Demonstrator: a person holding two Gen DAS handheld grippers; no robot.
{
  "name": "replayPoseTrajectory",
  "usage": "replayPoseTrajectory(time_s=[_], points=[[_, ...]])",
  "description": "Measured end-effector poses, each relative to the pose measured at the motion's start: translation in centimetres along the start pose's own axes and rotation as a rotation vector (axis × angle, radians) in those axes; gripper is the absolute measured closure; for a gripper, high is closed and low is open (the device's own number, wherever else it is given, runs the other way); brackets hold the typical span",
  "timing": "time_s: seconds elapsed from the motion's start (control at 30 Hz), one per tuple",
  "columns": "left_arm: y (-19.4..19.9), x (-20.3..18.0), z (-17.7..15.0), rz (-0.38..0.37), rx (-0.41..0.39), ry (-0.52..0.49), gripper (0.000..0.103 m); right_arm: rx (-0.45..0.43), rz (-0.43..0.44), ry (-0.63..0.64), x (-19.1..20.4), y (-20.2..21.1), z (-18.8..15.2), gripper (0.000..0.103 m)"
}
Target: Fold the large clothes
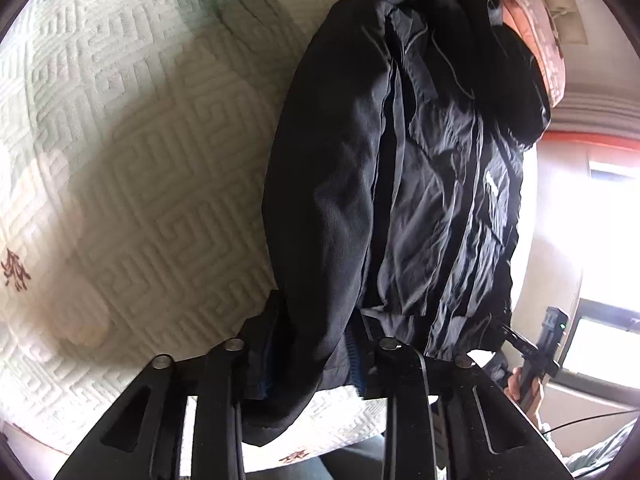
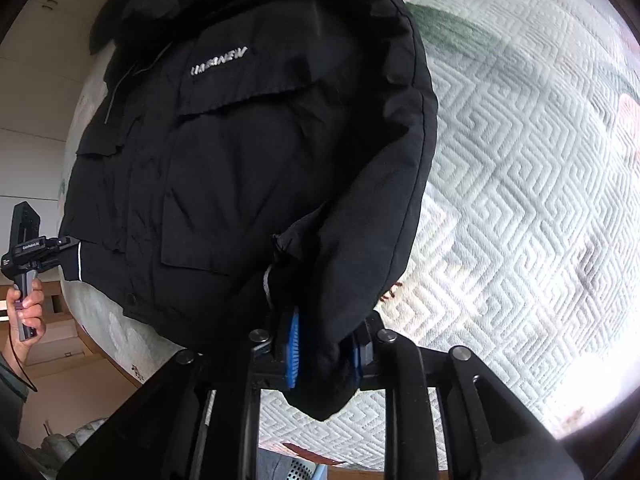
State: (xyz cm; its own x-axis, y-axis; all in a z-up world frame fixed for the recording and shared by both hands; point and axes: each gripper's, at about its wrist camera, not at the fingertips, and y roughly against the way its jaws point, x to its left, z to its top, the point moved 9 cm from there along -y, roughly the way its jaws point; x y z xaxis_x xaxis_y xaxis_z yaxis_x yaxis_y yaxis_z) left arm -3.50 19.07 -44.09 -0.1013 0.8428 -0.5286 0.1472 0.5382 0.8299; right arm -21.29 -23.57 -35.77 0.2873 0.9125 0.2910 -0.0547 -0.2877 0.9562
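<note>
A large black jacket (image 1: 400,168) lies on a white quilted bedspread (image 1: 140,152). My left gripper (image 1: 310,364) is shut on the jacket's hem corner, with cloth bunched between its fingers. In the right wrist view the jacket (image 2: 240,152) shows its front with chest lettering and flap pockets. My right gripper (image 2: 326,354) is shut on a sleeve cuff, the cloth squeezed between blue pads (image 2: 294,344). Each gripper shows in the other's view, at the jacket's opposite bottom corner: the right one (image 1: 516,342) and the left one (image 2: 60,250).
The bedspread (image 2: 520,200) stretches wide beside the jacket in both views. A pink pillow (image 1: 536,28) lies at the head of the bed past the hood. A bright window (image 1: 600,344) is beyond the bed's edge. Wooden furniture (image 2: 72,360) stands below the bed's edge.
</note>
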Motion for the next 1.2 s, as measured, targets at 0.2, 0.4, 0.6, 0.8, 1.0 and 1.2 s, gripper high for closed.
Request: replayPoseTrajectory(time_s=[0.2,0.4,0.6,0.8,1.0,1.2], points=[[-1.7,-0.2,-0.9,0.015,0.029,-0.031,0.052,0.02,0.022,-0.084,-2.0,-2.6,-1.1,0.054],[-1.2,-0.9,-1.2,-0.026,0.005,-0.034,0.088,0.043,0.06,-0.078,-2.1,-2.2,-2.5,0.076],[5.1,-7.8,0.8,-0.187,-0.11,-0.107,0.094,-0.095,0.155,-0.069,1.1,4.2,0.1,0.091],[12.9,-13.4,6.6,-0.319,-0.316,-0.117,0.094,-0.263,0.176,-0.049,3.3,13.1,7.6,0.091],[16.5,-17.4,14.7,-0.354,-0.442,-0.144,0.093,-0.377,0.232,-0.079,3.7,18.0,17.8,0.091],[17.3,-21.5,25.8,-0.365,-0.516,-0.149,0.093,-0.463,0.216,-0.094,2.6,19.0,30.0,0.091]])
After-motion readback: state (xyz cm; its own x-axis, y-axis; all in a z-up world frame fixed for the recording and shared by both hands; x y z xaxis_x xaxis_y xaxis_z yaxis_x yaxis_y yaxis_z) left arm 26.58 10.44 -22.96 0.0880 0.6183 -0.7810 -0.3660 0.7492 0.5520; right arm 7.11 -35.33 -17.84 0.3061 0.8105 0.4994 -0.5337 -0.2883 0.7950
